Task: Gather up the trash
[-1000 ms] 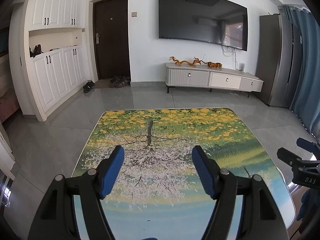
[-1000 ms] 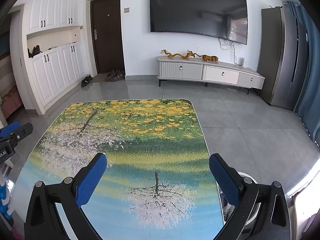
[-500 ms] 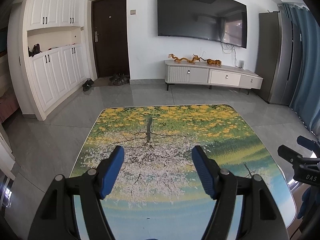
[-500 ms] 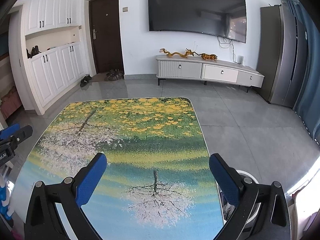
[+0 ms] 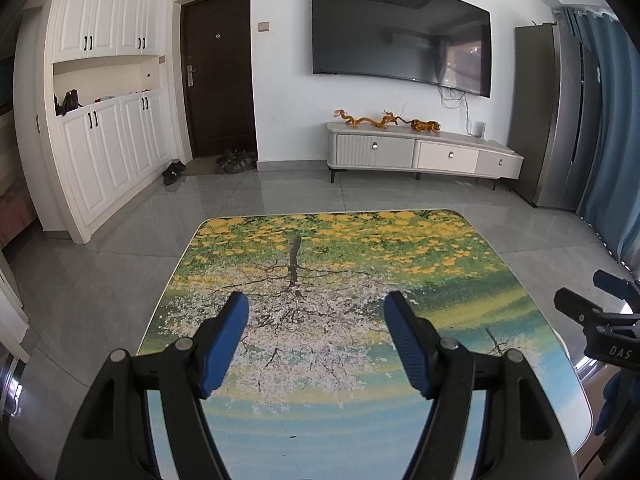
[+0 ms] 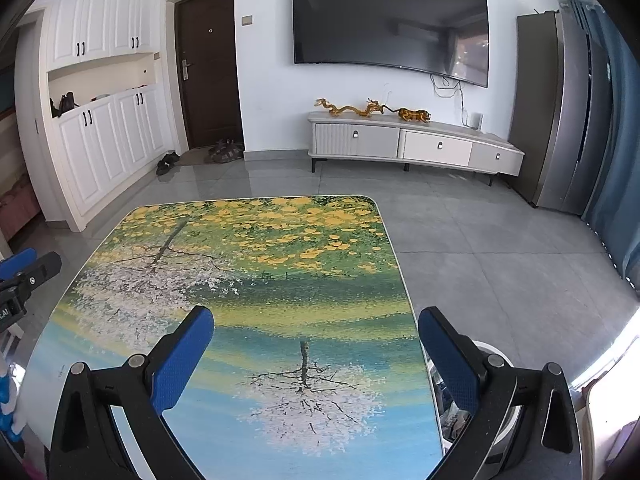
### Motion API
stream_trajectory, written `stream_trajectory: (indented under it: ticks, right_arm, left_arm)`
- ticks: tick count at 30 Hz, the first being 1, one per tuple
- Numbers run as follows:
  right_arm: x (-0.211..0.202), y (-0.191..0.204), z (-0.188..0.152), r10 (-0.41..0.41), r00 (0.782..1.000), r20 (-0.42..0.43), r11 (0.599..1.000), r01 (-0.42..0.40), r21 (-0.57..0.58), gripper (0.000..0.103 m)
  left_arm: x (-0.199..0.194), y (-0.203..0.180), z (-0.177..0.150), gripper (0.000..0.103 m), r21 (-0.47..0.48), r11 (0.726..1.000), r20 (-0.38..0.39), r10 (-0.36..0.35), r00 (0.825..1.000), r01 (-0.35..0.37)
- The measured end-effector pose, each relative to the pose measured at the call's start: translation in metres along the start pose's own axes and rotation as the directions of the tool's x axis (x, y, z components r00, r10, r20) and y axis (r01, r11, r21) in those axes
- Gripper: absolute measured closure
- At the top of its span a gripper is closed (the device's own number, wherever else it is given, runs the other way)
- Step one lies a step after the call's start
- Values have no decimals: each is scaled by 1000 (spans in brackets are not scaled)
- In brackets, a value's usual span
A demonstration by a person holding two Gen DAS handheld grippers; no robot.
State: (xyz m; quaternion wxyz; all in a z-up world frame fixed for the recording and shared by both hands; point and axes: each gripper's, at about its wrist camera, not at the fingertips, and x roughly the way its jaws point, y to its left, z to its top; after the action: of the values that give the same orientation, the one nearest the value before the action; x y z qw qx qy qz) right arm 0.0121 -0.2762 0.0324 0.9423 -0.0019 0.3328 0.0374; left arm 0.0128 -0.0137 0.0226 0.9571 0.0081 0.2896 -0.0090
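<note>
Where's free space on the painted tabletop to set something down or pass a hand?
The whole painted tabletop shows bare, from the far yellow-flower edge to the near blue band. Both tools hover open above its near end: left tool, right tool. Tightest spot: the right edge, where a white bin sits on the floor against the table.

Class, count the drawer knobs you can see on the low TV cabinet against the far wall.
3 knobs on the TV cabinet: one on the left ribbed drawer, one on the middle drawer, one on the right drawer. None seem hidden.
</note>
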Motion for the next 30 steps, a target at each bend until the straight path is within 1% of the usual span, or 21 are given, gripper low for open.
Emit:
stream_trajectory:
  ticks: [14,19,25,30]
  right_arm:
    - [-7,-7,-4,-29,999,36,1000,29,5,0]
    - [-7,-9,-7,-30,999,34,1000,29,9,0]
    - [-9,-21,-12,-46,998,34,999,45,31,0]
    - [-11,-31,-16,-61,997,37,997,60,49,0]
  left_arm:
    - [-4,-14,-1,34,40,999,12,-6,1000,5]
    - [-5,-24,-2,34,63,998,12,-23,1000,22]
    - [-6,-38,-3,34,92,995,4,-45,999,45]
    - [-8,-44,-2,34,97,994,13,-46,999,44]
